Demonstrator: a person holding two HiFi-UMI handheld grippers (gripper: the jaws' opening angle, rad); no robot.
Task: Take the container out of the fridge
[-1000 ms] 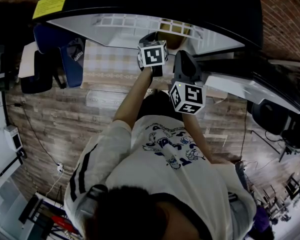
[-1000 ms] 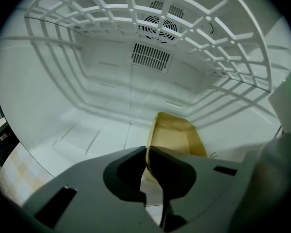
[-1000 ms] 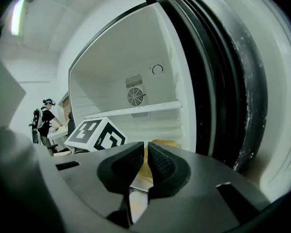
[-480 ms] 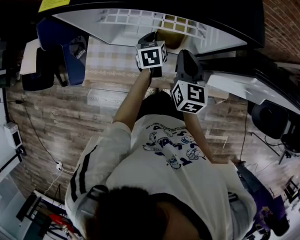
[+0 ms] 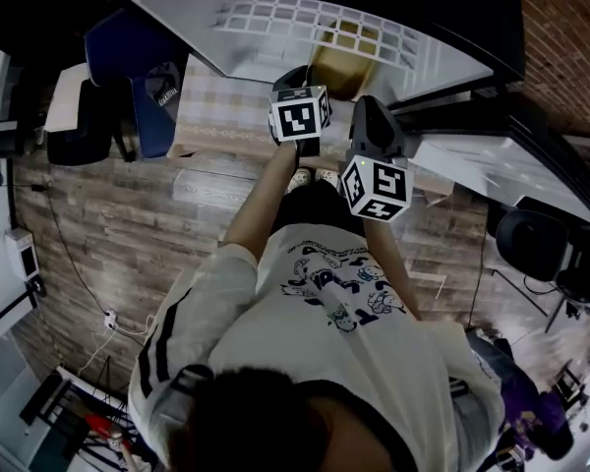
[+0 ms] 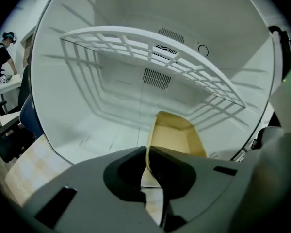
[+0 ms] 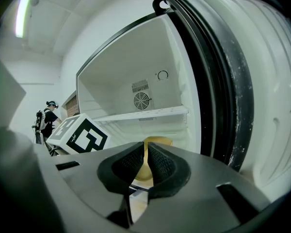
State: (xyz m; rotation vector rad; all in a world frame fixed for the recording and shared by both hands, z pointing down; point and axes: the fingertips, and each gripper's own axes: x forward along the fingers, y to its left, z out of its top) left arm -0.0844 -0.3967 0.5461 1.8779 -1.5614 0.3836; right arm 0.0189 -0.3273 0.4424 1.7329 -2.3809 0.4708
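The left gripper (image 6: 148,153) pinches the near rim of the tan container (image 6: 177,137), which sits at lower centre of frame inside the fridge (image 6: 102,106), beneath the white wire shelf (image 6: 136,42). The right gripper (image 7: 146,154), its jaws almost together on nothing, hangs in front of the opening.

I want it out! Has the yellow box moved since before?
No, hardly: the box still sits under the wire shelf, as before; only the camera tilted.
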